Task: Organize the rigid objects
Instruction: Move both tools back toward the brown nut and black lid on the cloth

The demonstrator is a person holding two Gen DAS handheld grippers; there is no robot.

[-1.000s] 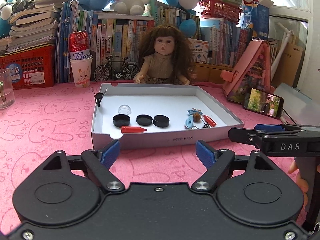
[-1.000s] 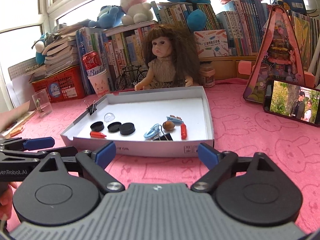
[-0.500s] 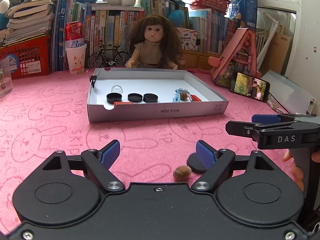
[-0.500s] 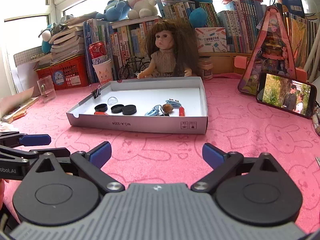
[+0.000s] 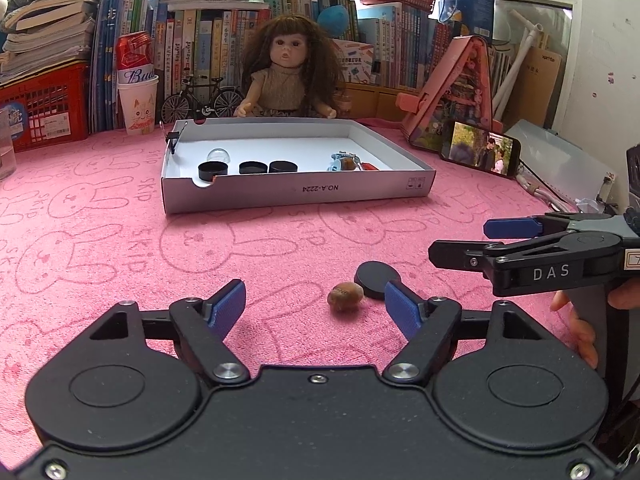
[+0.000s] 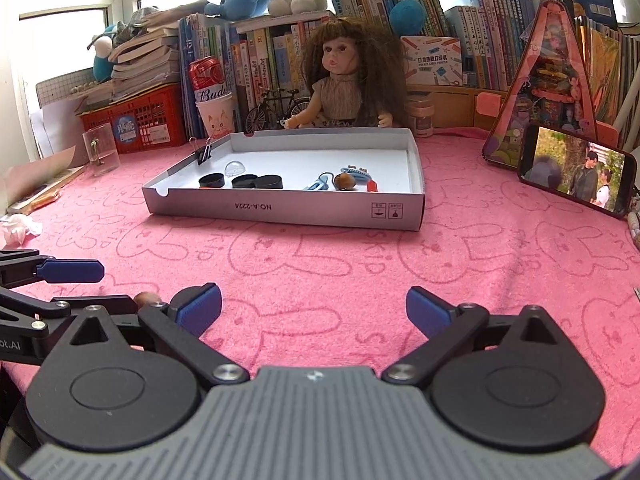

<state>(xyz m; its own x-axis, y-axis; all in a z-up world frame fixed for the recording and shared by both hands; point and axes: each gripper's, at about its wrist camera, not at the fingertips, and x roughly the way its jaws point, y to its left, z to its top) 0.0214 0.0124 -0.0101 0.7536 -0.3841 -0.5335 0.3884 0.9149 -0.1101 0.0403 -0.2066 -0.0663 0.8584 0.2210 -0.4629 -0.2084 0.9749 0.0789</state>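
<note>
A small brown nut (image 5: 345, 297) lies on the pink cloth, and a flat black cap (image 5: 377, 275) lies just behind it. My left gripper (image 5: 316, 308) is low over the cloth and its jaws are closing. The nut sits between them, nearer the right pad, and neither pad touches it. My right gripper (image 5: 460, 238) hovers open to the right of the cap. In the right wrist view my right gripper (image 6: 312, 308) holds nothing, and the nut (image 6: 146, 299) peeks out beside its left finger. The white box (image 5: 296, 194) beyond holds black caps (image 5: 252, 167), a clear dome and a blue clip.
A doll (image 5: 286, 76) sits behind the box. To the right, a phone (image 5: 480, 154) leans against a pink toy house (image 5: 452, 92). At back left are a paper cup with a can (image 5: 136, 100) and a red crate (image 5: 44, 104). Books line the back.
Both grippers have drawn back from the box and sunk toward the cloth. The nut and the loose black cap have come into the left wrist view. The left jaws have narrowed, and the right have widened.
</note>
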